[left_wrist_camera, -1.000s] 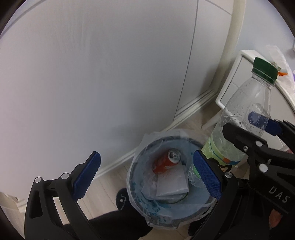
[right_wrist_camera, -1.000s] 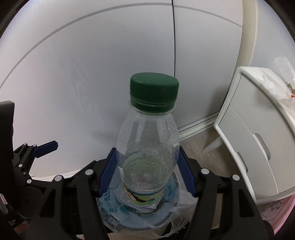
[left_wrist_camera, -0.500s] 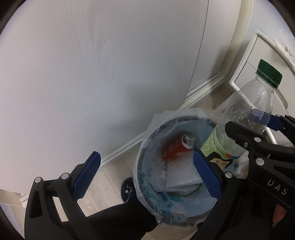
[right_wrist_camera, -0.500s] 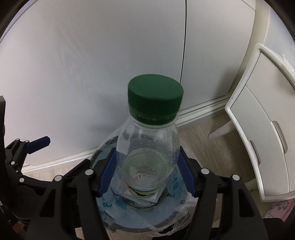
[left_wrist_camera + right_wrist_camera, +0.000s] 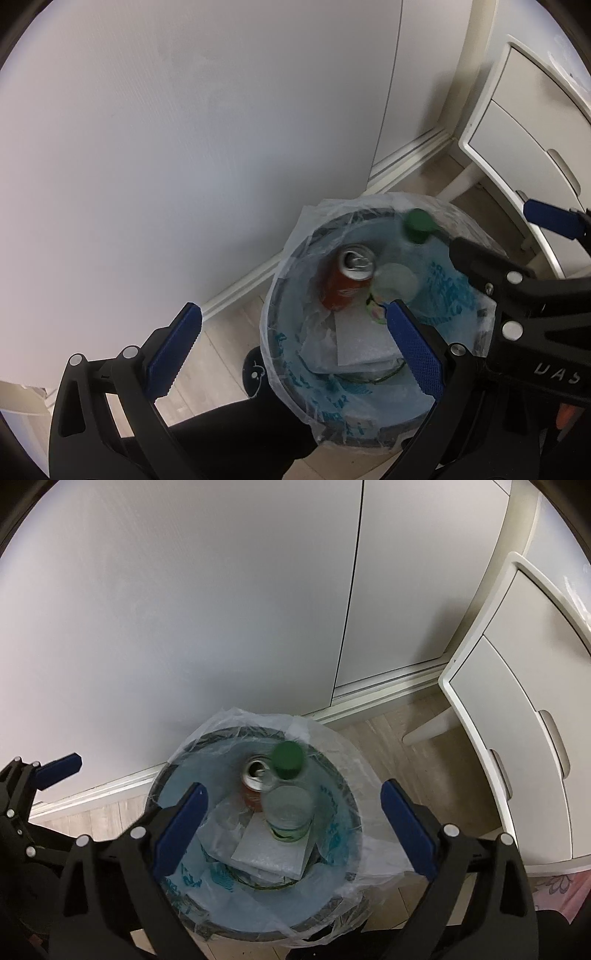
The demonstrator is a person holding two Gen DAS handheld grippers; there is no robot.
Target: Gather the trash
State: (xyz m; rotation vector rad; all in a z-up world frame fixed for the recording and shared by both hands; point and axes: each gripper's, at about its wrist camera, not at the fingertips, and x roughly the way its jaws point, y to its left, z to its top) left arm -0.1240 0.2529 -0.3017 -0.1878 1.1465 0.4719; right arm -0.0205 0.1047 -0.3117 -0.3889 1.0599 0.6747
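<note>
Bottle (image 5: 286, 801) inside bin (image 5: 343, 877), clear plastic, green cap (image 5: 287, 759), blurred, base down on white sheet (image 5: 271, 853). Not gripped by anything.

Right gripper (image 5: 291, 819) above bin opening, jaws wide apart, nothing between them; blue pads either side of bottle from this view, no contact. Left gripper (image 5: 291, 354) likewise over bin, jaws spread, empty. Right gripper's black frame and one blue pad visible at right edge of left wrist view (image 5: 517, 288).

Bin contents, near to far: white sheet flat at bottom, bottle on it, red can (image 5: 253, 782) just beside bottle on its left, open top up, tilted. Contact between can and bottle looks likely, cannot confirm. Cap end of bottle leaning toward far rim.

Bin lined with clear bag (image 5: 332, 738), blue print, folded over rim, loose on the right side.

Bin standing on wooden floor (image 5: 402, 764), close against white wall panel (image 5: 184, 609) and baseboard (image 5: 384, 698). White drawer unit (image 5: 517, 720) right of bin, apart from it, on legs, two drawer fronts with handles. Dark fabric (image 5: 236, 435) low in left wrist view, near bin's front edge.
</note>
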